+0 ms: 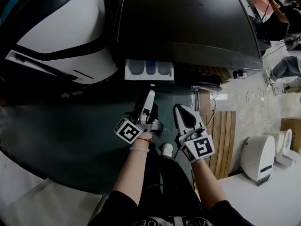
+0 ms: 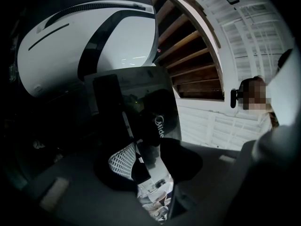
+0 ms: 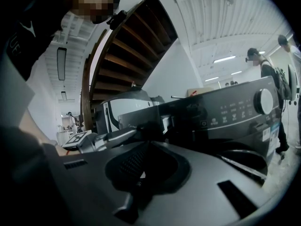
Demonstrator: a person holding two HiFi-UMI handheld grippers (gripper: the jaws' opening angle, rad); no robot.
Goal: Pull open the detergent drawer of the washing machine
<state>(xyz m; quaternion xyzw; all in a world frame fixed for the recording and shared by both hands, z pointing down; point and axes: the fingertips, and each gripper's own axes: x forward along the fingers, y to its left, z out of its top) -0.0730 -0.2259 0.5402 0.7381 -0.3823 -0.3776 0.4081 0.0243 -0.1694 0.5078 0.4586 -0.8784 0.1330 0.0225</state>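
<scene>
Well, closest in, two bare forearms [image 1: 136, 173] rise from the bottom of the head view, each hand lost behind its tool. The right gripper [image 1: 182, 111] hangs just short of the machine, claw pressed together with nothing in it. Its own view confirms the two pads meeting along one seam. Beside it and a touch further forward, the left gripper [image 1: 149, 97] reaches up to the detergent drawer [image 1: 149, 69]. Its claw is nearly closed. In the left gripper view a glossy dark front panel [image 2: 141, 107] runs down past the meshed pad [image 2: 121, 160] and between the jaws. It appears to be pinching the panel's lower edge, though the contact itself sits in deep shadow. From above, that dark panel melts into the dark floor and cannot be picked out. The drawer stands pulled out from the washing machine [image 1: 188, 22], its white tray showing three compartments, the middle one blue. The machine's top is a broad black slab, cut off at the upper edge. The right gripper view catches its control panel [image 3: 235, 112] and round knob [image 3: 265, 101]; the door below is only partly in sight. A white appliance [image 1: 61, 32] sits to the left, wooden slats [image 1: 225, 135] to the right.
</scene>
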